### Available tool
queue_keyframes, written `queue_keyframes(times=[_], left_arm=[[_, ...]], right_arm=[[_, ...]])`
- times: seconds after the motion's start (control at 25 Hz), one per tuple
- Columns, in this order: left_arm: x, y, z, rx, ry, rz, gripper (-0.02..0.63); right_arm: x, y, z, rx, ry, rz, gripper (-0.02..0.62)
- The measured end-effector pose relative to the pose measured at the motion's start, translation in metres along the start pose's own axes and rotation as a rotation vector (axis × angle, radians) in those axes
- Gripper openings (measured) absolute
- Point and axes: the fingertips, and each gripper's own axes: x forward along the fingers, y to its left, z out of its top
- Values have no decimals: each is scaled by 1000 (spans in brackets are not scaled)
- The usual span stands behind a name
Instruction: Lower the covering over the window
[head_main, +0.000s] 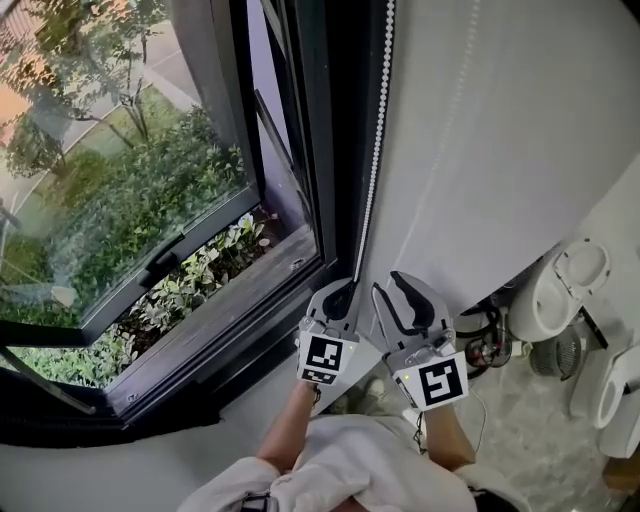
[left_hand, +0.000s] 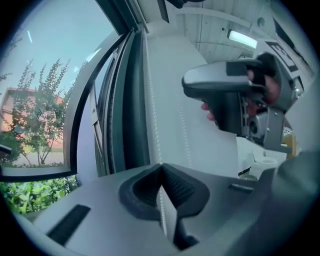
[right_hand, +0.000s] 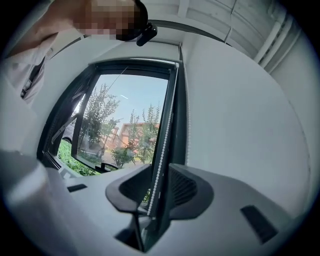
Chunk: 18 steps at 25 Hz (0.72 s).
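A white bead chain (head_main: 375, 150) hangs down the right side of the black window frame (head_main: 330, 150), against the white wall. My left gripper (head_main: 345, 290) is at the chain's lower end. In the left gripper view my left gripper (left_hand: 161, 187) is shut on the bead chain (left_hand: 152, 115), which runs up out of the pads. Just to its right, my right gripper (head_main: 388, 283) stands open. In the right gripper view the bead chain (right_hand: 162, 150) passes through the gap of my right gripper (right_hand: 156, 192) without being pressed. I cannot make out the covering itself.
The window sash (head_main: 130, 200) stands pushed open outward over green shrubs. A dark sill (head_main: 230, 300) runs below it. A white toilet (head_main: 555, 290) and cables (head_main: 485, 340) are on the floor at the right. The person's sleeves show at the bottom.
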Motion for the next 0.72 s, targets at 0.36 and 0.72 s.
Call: queue_keyframes(times=[0.36,0.72], left_arm=[[-28,-20,-3,-14,-10,-45,15],[-50,-34,-4,-31,-17,-126,15]], right_arm=[[29,9,30,30,-56,57,109],[26,26,34,149,-79,27,8]])
